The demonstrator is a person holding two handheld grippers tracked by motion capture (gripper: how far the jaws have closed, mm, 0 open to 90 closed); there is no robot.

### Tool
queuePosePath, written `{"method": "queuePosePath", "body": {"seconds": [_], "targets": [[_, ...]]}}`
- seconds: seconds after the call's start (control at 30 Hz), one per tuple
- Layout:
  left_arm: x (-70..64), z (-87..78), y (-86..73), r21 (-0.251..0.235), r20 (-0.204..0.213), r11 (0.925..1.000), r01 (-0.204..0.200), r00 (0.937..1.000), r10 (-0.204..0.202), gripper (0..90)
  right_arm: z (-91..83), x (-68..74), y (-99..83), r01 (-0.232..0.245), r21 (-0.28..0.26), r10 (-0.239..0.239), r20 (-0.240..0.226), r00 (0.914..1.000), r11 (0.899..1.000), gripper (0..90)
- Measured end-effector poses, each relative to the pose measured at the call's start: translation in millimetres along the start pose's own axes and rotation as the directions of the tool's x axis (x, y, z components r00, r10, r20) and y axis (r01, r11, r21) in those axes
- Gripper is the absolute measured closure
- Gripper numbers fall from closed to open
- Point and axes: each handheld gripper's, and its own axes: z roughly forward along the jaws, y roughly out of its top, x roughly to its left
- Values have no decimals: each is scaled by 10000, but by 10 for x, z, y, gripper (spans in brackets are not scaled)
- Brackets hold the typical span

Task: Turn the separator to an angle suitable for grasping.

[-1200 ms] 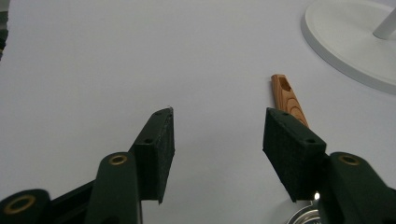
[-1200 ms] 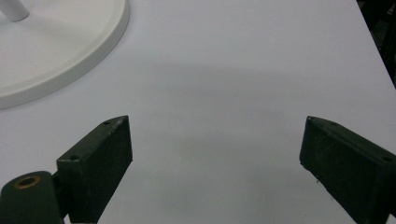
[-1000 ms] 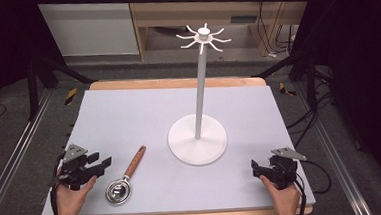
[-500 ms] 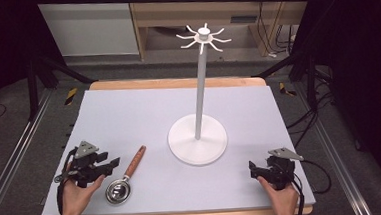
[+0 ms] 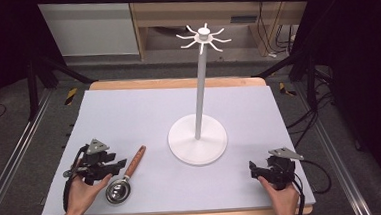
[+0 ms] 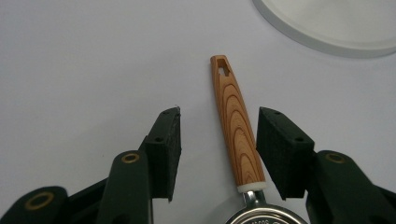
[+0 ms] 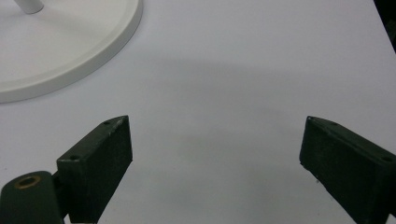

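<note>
My left gripper [image 6: 217,149] is down low at the near left of the pale lavender table mat [image 5: 143,110], jaws spread, and the wooden handle of the small steel strainer spoon [image 6: 236,135] runs right up the gap between them. The handle sits closer to one pad than the other, and neither pad touches it. From above, the spoon [image 5: 125,176] lies flat and slanted: round metal bowl toward me, handle tip with its hanging slot pointing toward the white round-based hook stand [image 5: 198,137]. My left hand [image 5: 83,191] wraps the gripper from behind.

Over at the near right, my right gripper [image 7: 215,158] hovers above bare mat, jaws wide apart, gripping nothing. The stand's white disc base [image 7: 65,51] sits near it. The stand itself is upright mid-table, its ring of curved hooks [image 5: 203,36] at the top, well apart from the spoon.
</note>
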Motion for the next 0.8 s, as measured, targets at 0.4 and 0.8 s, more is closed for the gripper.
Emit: {"method": "queuePosePath", "body": {"seconds": [0.4, 0.8], "targets": [[-139, 220, 17, 964, 183, 9943, -447, 9989, 431, 526, 3, 2, -3, 79, 101, -78, -106, 9999, 9999, 108], [-176, 373, -17, 1639, 298, 9858, -377, 9990, 332, 582, 10, -10, -2, 14, 145, -12, -140, 9999, 9999, 108]]}}
